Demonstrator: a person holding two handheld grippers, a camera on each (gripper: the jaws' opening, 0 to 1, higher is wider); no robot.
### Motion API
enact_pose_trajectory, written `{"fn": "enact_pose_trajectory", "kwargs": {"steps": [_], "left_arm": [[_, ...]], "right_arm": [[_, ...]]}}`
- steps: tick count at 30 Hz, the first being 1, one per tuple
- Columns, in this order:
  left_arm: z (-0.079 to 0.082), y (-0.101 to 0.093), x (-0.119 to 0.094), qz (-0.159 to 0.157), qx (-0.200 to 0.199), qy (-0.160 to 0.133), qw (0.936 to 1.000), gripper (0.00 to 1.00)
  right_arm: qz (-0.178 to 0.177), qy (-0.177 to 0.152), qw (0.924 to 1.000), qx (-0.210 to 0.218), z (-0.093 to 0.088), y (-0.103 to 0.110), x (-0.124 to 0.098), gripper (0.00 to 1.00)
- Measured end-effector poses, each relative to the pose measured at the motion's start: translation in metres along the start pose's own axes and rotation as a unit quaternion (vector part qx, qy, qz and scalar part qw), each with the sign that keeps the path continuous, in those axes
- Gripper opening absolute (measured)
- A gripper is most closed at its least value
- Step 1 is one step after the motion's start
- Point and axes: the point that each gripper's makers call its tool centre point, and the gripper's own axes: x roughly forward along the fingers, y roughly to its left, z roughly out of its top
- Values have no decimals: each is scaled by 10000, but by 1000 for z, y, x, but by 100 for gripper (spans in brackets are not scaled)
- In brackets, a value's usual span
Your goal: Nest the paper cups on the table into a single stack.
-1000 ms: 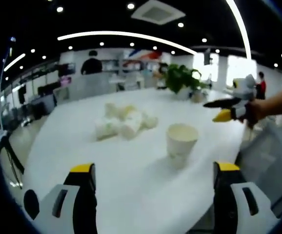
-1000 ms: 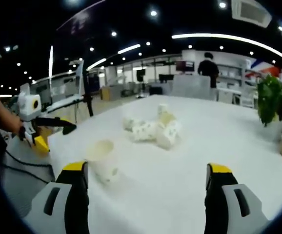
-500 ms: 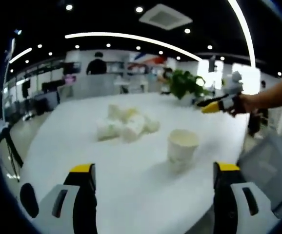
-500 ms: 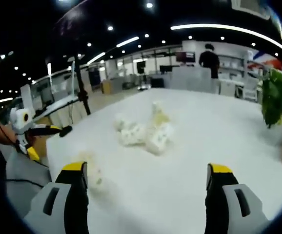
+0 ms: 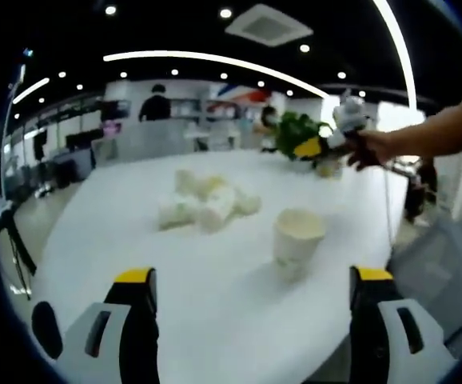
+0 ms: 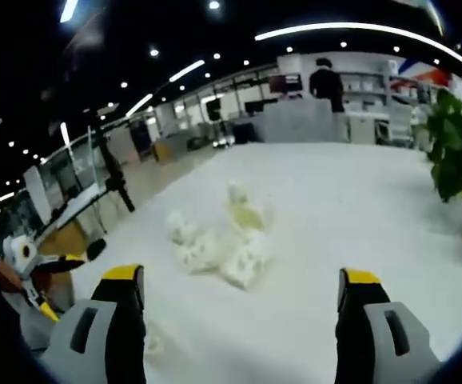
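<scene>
Up front, the left tongs (image 5: pixel 249 320) are spread wide with nothing between them, low over the white surface (image 5: pixel 215 272). One paper cup (image 5: pixel 297 238) stands upright just ahead, apart from a heap of tumbled cups (image 5: pixel 205 202) farther back. Equally spread and empty, the right tongs (image 6: pixel 240 320) face that heap (image 6: pixel 225 240) (a blurred jumble, count unclear). A potted plant (image 6: pixel 455 156) sits off right.

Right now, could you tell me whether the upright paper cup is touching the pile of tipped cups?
Apart. The left gripper view shows bare table between the upright paper cup and the pile of tipped cups.
</scene>
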Motion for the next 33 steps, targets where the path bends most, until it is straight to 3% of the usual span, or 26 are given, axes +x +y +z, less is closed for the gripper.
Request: {"fn": "enact_pose_trajectory", "kwargs": {"steps": [6,8,13,18,21,24,33], "left_arm": [[-3,6,-2,114,-55,31,9999,98],[-4,7,-2,129,-75,43,9999,98],[-5,5,-1,106,-43,61,9999,98],[-5,5,-2,125,-34,58,9999,97],[-6,6,-3,146,-29,50,9999,97],[-6,6,-2,139,-57,53,9999,98],[-6,8,-2,160,-90,24,9998,98]], "right_arm": [[24,497,9986,168,-3,-3,15,99],[122,531,9980,326,2,0,22,100],[21,694,9975,147,9,-4,38,99],[-99,894,9956,275,13,-14,53,98],[-438,1453,9884,17,1,-27,58,95],[-455,1532,9864,396,7,-28,69,92],[-528,2026,9761,589,17,-31,92,99]]}}
